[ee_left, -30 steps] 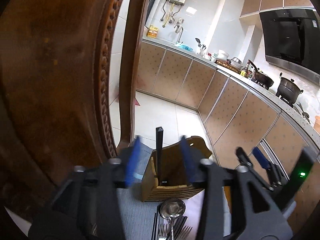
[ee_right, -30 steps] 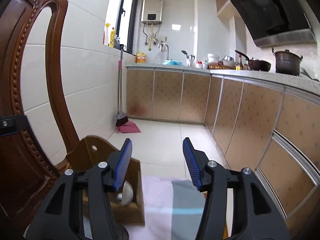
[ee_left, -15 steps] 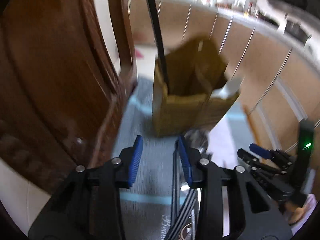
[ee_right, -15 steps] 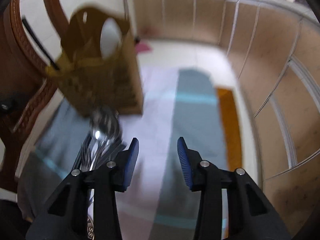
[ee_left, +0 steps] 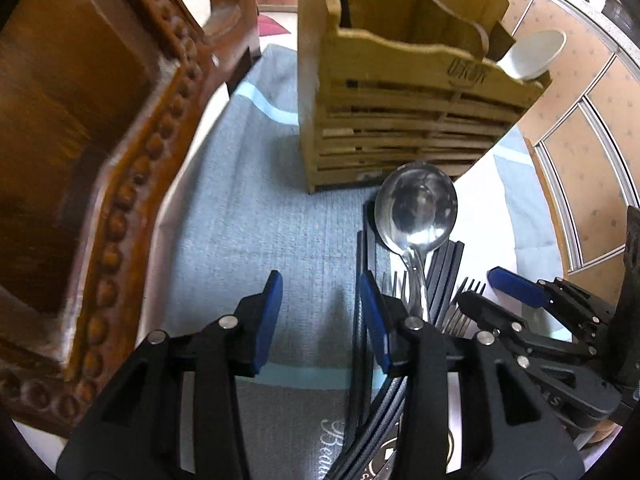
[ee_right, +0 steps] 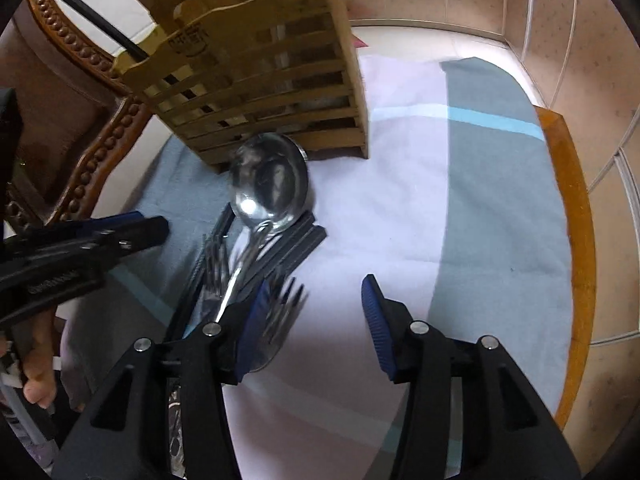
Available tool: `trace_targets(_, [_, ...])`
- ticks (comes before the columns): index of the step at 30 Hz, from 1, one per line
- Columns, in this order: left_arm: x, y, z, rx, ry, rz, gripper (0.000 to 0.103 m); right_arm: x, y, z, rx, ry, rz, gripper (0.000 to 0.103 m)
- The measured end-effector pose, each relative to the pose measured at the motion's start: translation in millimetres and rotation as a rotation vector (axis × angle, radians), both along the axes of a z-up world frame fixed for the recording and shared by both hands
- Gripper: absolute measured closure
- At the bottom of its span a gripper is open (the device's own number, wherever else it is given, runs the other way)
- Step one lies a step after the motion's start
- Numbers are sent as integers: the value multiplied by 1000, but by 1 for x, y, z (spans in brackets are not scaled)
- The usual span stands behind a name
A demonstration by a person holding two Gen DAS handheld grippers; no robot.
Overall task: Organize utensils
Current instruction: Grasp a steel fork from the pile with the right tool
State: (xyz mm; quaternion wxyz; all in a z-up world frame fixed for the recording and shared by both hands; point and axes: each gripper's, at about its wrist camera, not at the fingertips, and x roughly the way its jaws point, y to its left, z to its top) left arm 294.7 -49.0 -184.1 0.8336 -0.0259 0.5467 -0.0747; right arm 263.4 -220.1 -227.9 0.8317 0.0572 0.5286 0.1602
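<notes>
Mostly undone: one black chopstick (ee_right: 100,24) and a white ceramic spoon (ee_left: 532,54) stand in my slatted wooden holder (ee_left: 404,120). The steel ladle (ee_left: 416,210), forks (ee_right: 280,304) and remaining chopsticks (ee_right: 288,248) lie mid-table before it. My left gripper (ee_left: 320,316) and right gripper (ee_right: 312,320) hover with fingers wide, empty.

Handles of the spoon (ee_left: 416,216), forks (ee_left: 460,308) and chopsticks (ee_left: 442,268) pass out of sight beneath the left gripper (ee_left: 320,316). The holder's (ee_left: 400,120) top is cropped. Fork tines (ee_right: 286,300) appear blurred in the right wrist view.
</notes>
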Motion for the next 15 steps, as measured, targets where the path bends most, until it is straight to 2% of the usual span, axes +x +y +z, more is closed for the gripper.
trace_targets(1, [1, -1, -3, -5, 7, -3, 63, -1, 0, 1, 21, 5, 9, 77])
trace_targets(3, [2, -3, -6, -12, 18, -11, 63, 0, 0, -1, 70, 30, 27, 89])
trace_targets(7, [4, -11, -13, -13, 23, -39, 63, -4, -1, 3, 80, 7, 20, 94])
trace_targets(11, [7, -16, -21, -9, 32, -43, 63, -8, -8, 12, 59, -10, 1, 95])
trace_targets(14, [9, -15, -28, 16, 51, -30, 83, -11, -13, 19, 34, -28, -17, 95])
trace_targets(15, [10, -14, -30, 22, 64, -22, 84, -12, -17, 20, 38, -28, -21, 95])
